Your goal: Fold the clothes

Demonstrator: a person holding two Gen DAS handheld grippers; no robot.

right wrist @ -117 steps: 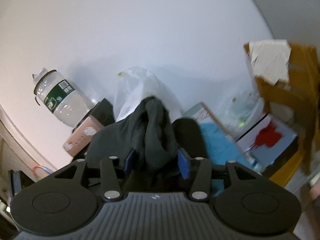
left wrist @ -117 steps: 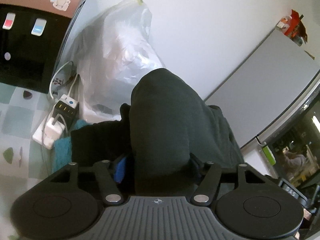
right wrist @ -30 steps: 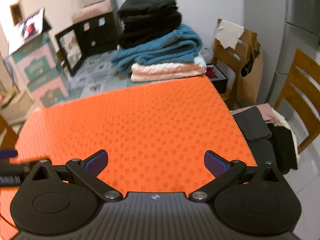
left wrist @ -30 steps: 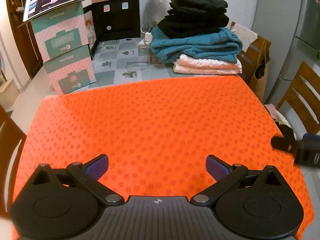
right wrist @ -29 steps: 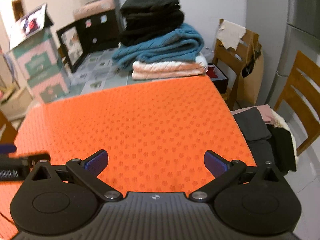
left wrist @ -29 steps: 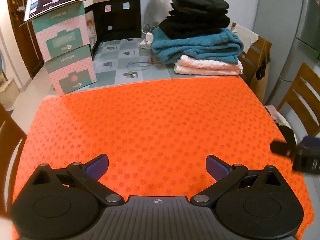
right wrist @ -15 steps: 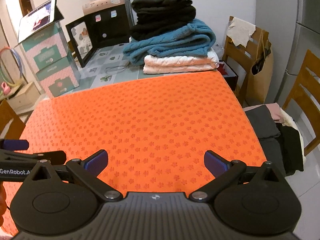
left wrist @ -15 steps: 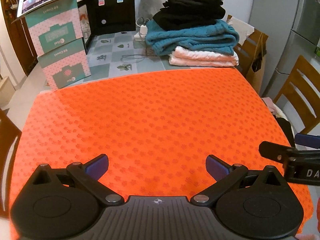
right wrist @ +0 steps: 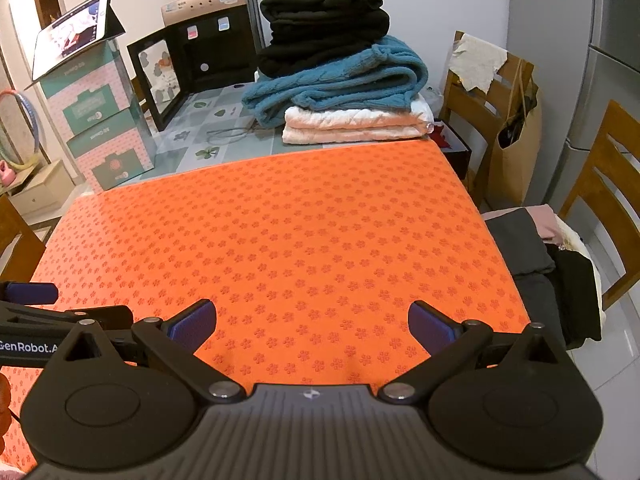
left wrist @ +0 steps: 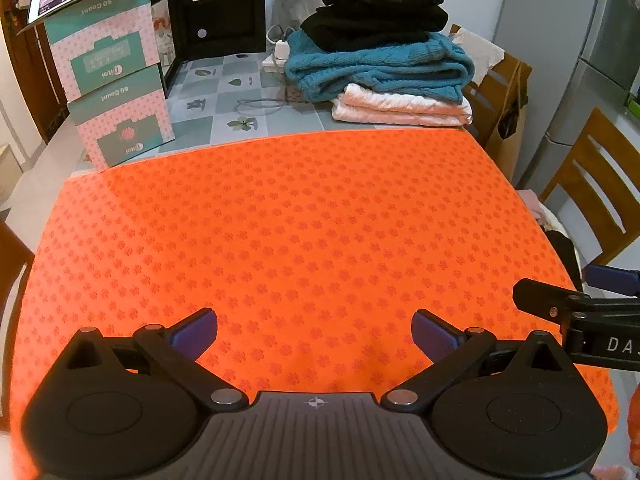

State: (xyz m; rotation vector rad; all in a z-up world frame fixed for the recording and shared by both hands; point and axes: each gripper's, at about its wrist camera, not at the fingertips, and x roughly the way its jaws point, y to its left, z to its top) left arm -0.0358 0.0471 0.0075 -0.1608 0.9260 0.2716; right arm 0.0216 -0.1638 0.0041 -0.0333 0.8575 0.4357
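A stack of folded clothes [left wrist: 384, 52] stands at the table's far end: black garments on top, a teal knit, a pale pink one at the bottom; it also shows in the right wrist view [right wrist: 340, 68]. Unfolded dark and pink clothes [right wrist: 548, 264] lie on a chair seat to the right of the table. My left gripper [left wrist: 314, 334] is open and empty above the near edge of the orange mat [left wrist: 280, 220]. My right gripper [right wrist: 312, 322] is open and empty beside it, over the mat [right wrist: 280, 232].
Two pink-and-teal boxes [left wrist: 112, 88] with a tablet on top stand at the far left, a black water dispenser [left wrist: 218, 12] behind. Wooden chairs [right wrist: 600, 200] and a paper bag [right wrist: 512, 160] stand to the right. A cable [left wrist: 256, 104] lies on the tablecloth.
Both grippers let go of the black garment, which now tops the stack, and pulled back to the near edge of the mat. In the last second they drew slightly closer together.
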